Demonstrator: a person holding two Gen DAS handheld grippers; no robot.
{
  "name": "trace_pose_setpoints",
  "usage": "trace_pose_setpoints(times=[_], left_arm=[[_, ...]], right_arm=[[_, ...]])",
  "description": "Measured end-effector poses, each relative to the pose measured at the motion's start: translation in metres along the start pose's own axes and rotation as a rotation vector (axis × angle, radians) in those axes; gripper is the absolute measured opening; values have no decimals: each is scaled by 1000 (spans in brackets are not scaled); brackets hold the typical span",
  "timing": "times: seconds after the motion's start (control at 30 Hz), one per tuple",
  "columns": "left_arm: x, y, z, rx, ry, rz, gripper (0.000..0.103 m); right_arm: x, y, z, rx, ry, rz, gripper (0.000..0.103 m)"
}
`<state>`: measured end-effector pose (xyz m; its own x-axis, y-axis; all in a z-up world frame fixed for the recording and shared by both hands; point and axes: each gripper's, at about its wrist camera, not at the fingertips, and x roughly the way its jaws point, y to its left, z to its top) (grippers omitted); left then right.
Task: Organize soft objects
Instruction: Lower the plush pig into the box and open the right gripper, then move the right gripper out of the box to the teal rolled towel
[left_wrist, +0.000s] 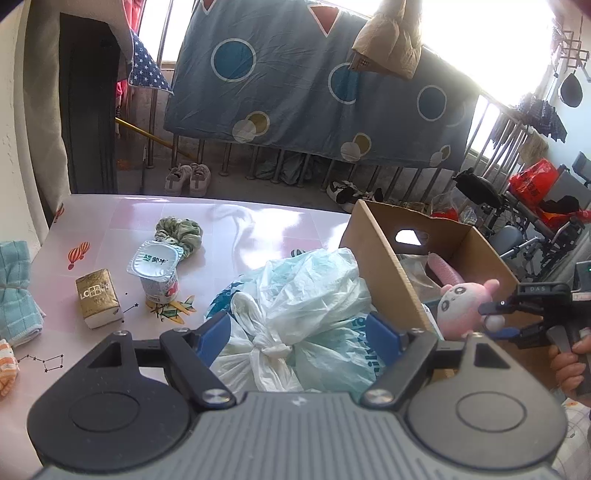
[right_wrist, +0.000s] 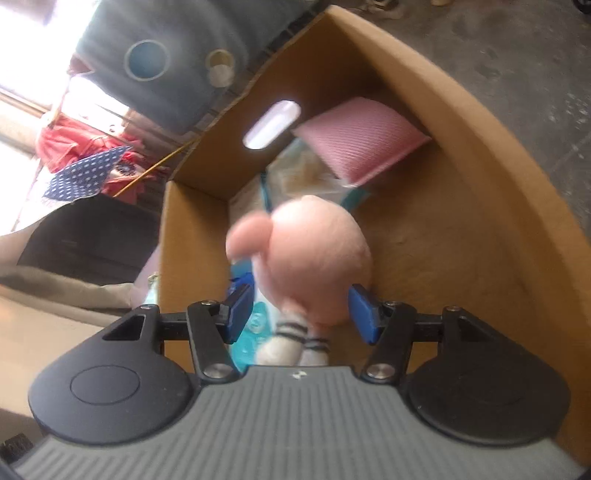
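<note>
A pink plush toy (right_wrist: 314, 254) with striped white legs hangs between the spread fingers of my right gripper (right_wrist: 301, 314), over the open cardboard box (right_wrist: 480, 155). The pads do not press it. In the left wrist view the toy (left_wrist: 461, 306) sits at the box's (left_wrist: 388, 258) near corner with the right gripper (left_wrist: 495, 321) beside it. A pink cushion (right_wrist: 362, 140) lies inside the box. My left gripper (left_wrist: 299, 332) is open over a knotted plastic bag (left_wrist: 306, 314) on the table. A green scrunchie (left_wrist: 179, 230) and a blue towel (left_wrist: 14, 291) lie further left.
A yogurt cup (left_wrist: 157, 271) and a gold tissue pack (left_wrist: 98, 297) stand on the pink table (left_wrist: 258, 225). An orange cloth (left_wrist: 7, 365) shows at the left edge. A railing with a blue quilt (left_wrist: 314, 85) and a wheelchair (left_wrist: 532, 218) stand behind.
</note>
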<state>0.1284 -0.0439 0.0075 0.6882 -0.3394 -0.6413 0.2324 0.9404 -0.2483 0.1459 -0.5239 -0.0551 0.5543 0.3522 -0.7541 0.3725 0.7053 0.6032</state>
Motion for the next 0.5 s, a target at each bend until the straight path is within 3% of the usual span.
trace_pose_setpoints(times=[0.13, 0.2, 0.33, 0.5], left_arm=[[1, -1, 1, -2, -3, -4, 81], [2, 0, 1, -7, 1, -6, 81], [1, 1, -1, -3, 3, -6, 81], [0, 2, -2, -12, 3, -6, 81]], right_arm=[[-9, -2, -15, -58, 7, -129, 72], [-14, 9, -23, -125, 2, -179, 74], [-24, 45, -32, -294, -42, -238, 76], [-20, 89, -33, -537, -123, -334, 88]])
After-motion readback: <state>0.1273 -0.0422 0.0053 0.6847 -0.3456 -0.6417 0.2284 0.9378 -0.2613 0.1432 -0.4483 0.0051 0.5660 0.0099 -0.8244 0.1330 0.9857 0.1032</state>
